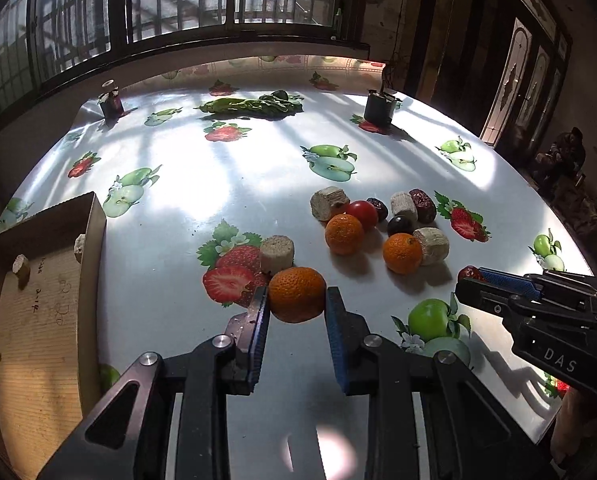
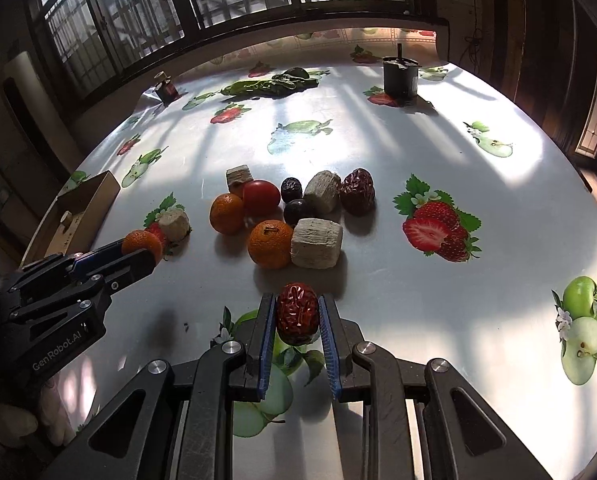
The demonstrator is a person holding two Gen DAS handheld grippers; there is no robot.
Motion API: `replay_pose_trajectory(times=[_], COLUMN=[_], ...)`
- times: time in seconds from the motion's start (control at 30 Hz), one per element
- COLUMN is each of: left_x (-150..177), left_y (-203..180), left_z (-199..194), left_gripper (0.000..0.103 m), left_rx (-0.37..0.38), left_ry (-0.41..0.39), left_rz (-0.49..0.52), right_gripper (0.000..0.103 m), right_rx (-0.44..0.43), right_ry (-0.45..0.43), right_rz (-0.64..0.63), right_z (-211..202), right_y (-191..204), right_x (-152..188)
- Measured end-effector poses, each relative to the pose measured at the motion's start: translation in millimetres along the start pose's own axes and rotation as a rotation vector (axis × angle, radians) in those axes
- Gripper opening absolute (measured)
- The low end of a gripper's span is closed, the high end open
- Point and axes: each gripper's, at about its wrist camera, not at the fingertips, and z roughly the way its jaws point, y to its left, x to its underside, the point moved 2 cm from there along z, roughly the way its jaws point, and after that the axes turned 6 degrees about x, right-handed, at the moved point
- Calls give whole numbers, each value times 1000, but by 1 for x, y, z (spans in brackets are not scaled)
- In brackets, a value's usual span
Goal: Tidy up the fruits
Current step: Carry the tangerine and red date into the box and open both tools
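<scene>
My left gripper (image 1: 296, 294) is shut on a tangerine (image 1: 297, 294), held just above the table; it also shows in the right wrist view (image 2: 141, 243). My right gripper (image 2: 297, 312) is shut on a red date (image 2: 297, 313); that date peeks past the fingers in the left wrist view (image 1: 469, 273). A pile in mid-table holds two more tangerines (image 1: 344, 233) (image 1: 402, 253), a red tomato (image 1: 363, 213), dark plums (image 1: 400, 225), a red date (image 1: 422, 205) and several pale corn-cob pieces (image 1: 431, 245). One cob piece (image 1: 276, 253) lies just beyond the held tangerine.
A shallow cardboard box (image 1: 94, 220) with two cob pieces (image 1: 20, 268) lies at the table's left edge. At the far side lie green leafy vegetables (image 1: 250, 105), a small dark jar (image 1: 112, 105) and a dark can (image 1: 380, 109). The tablecloth has printed fruit.
</scene>
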Motion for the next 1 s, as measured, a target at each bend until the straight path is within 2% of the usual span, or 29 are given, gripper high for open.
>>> replay_pose_trajectory(times=[0.3,0.6,0.87,1.0], left_x=[15,35,44,40], left_y=[67,155,228,260], left_z=[-50,-88,-117,-121], left_gripper=[27,27,27,27], left_rx=[-69,-150,-227,-257], left_ry=[-77,-134,-158,-141], left_rz=[-144,-303,-374,-391], right_gripper=[23,23,24,24], right_rx=[-56,-179,-288,-304], right_ry=[-34,-87,-75,-50], right_rz=[-97,-243,-308,-347], right_z=[-19,-26,-9,7], right_y=[69,174,252,284], right_x=[-10,-29,-39,-42])
